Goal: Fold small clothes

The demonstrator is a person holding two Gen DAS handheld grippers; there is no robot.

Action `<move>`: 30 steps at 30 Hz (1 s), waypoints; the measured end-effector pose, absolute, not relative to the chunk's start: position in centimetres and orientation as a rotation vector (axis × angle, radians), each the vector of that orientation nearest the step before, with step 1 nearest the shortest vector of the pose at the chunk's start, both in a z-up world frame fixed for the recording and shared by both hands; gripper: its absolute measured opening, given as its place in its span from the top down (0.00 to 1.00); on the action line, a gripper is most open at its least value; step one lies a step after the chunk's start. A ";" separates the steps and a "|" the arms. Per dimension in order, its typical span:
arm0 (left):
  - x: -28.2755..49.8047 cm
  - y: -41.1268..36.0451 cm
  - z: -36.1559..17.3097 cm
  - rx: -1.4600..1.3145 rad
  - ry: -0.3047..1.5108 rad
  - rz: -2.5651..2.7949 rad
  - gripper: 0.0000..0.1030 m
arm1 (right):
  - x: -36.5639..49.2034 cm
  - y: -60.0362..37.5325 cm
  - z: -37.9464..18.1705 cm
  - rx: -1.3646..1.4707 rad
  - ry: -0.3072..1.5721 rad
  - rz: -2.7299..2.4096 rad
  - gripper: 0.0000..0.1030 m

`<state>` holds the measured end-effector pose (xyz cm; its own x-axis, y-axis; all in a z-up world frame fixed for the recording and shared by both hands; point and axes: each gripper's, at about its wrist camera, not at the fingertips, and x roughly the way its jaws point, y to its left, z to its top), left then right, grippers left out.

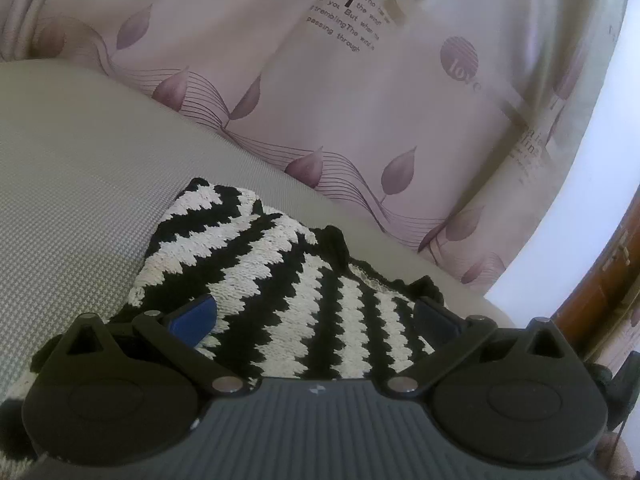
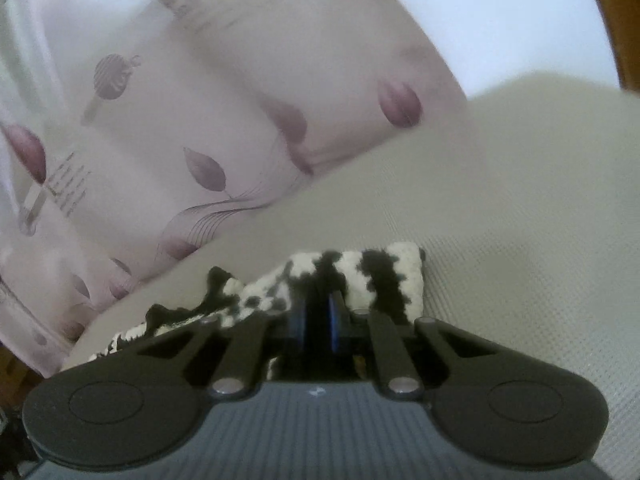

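Right gripper [image 2: 318, 318] pinches the near edge of the knit [image 2: 360, 276] on the cushion [image 2: 500, 240], apparently to lift a fold, while the left gripper [image 1: 316, 316], jaws spread, hovers over the knit [image 1: 256, 256] below the curtain [image 1: 320, 92].

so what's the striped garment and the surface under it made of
The black-and-white zigzag striped garment looks like chunky knitted yarn, matte: individual stitch loops show. The pale grey surface beneath looks like woven upholstery fabric, given its fine grid texture, though the fibre is unclear.

knit garment [image 1: 256, 280]: near edge hidden by hand-held gripper | curtain [image 2: 168, 120]: blurred
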<state>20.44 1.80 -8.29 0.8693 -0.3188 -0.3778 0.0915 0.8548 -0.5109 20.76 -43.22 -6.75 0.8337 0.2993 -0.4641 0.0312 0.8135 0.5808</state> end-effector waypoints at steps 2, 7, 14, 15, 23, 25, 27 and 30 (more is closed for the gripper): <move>20.5 1.7 -8.3 -0.500 0.474 -0.219 0.00 | 20.7 -42.9 -6.5 0.593 0.570 0.124 0.89; 20.7 1.9 -8.4 -0.502 0.478 -0.203 0.00 | 20.3 -43.8 -7.3 0.640 0.605 0.076 0.89; 20.8 1.8 -8.3 -0.493 0.479 -0.195 0.00 | 20.5 -44.9 -8.1 0.714 0.615 0.108 0.89; 20.6 1.8 -8.2 -0.491 0.469 -0.181 0.00 | 20.4 -44.9 -8.0 0.708 0.612 0.108 0.89; 20.6 2.5 -8.3 -0.526 0.457 -0.136 0.00 | 19.8 -46.1 -7.4 0.665 0.591 0.006 0.95; 20.6 2.4 -8.3 -0.519 0.457 -0.136 0.00 | 19.0 -46.8 -7.2 0.684 0.547 -0.006 0.95; 20.6 2.4 -8.3 -0.522 0.458 -0.136 0.00 | 18.0 -47.0 -5.7 0.631 0.473 0.001 0.94; 20.6 2.3 -8.3 -0.519 0.459 -0.134 0.00 | 18.6 -45.1 -3.5 0.524 0.469 0.138 0.94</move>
